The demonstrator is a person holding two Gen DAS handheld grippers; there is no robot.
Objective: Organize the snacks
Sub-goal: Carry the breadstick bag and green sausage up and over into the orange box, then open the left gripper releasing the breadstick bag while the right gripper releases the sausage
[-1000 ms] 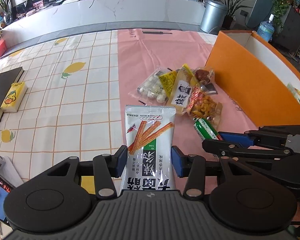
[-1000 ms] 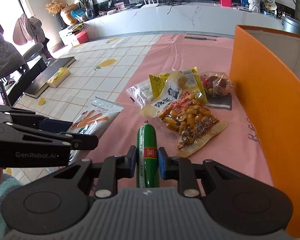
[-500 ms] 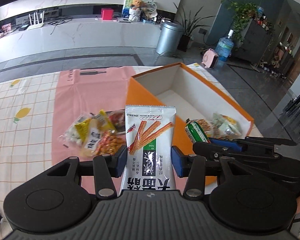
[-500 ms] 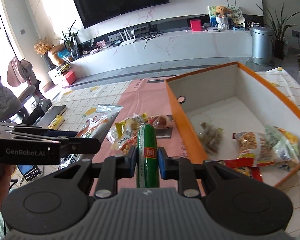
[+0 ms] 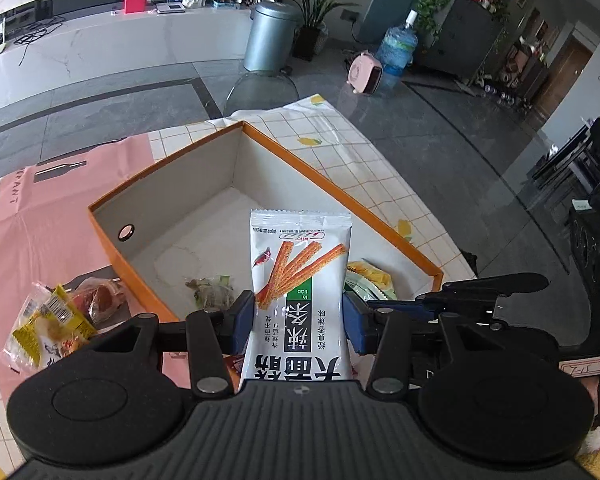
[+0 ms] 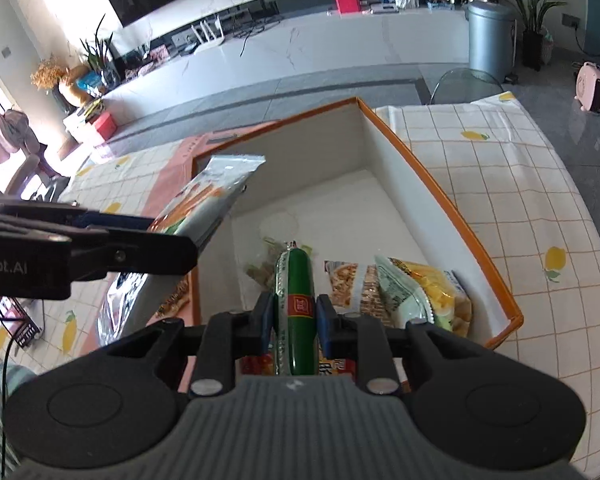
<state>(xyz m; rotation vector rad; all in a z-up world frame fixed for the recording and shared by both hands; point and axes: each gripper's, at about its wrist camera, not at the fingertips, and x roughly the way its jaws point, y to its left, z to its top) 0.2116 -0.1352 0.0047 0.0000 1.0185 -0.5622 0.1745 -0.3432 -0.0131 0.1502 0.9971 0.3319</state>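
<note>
My left gripper (image 5: 299, 322) is shut on a white snack packet (image 5: 300, 276) printed with orange sticks, held upright above the near part of the orange box (image 5: 164, 168). My right gripper (image 6: 295, 318) is shut on a green sausage (image 6: 295, 280) with a red label, also over the box (image 6: 440, 196). The box has white inner walls and holds several snack packs (image 6: 416, 292) at its near end. In the right wrist view the left gripper (image 6: 100, 240) and its packet (image 6: 212, 188) hang at the box's left wall.
More snack packs (image 5: 56, 320) lie on the pink mat (image 5: 40, 220) left of the box. The table wears a checked cloth with lemon prints (image 6: 520, 184). Beyond the table edge are grey floor, a metal bin (image 5: 270, 36) and a water bottle (image 5: 398, 46).
Both grippers, each still holding its snack, swung right and up from the loose pile on the pink mat to above the open orange box.
</note>
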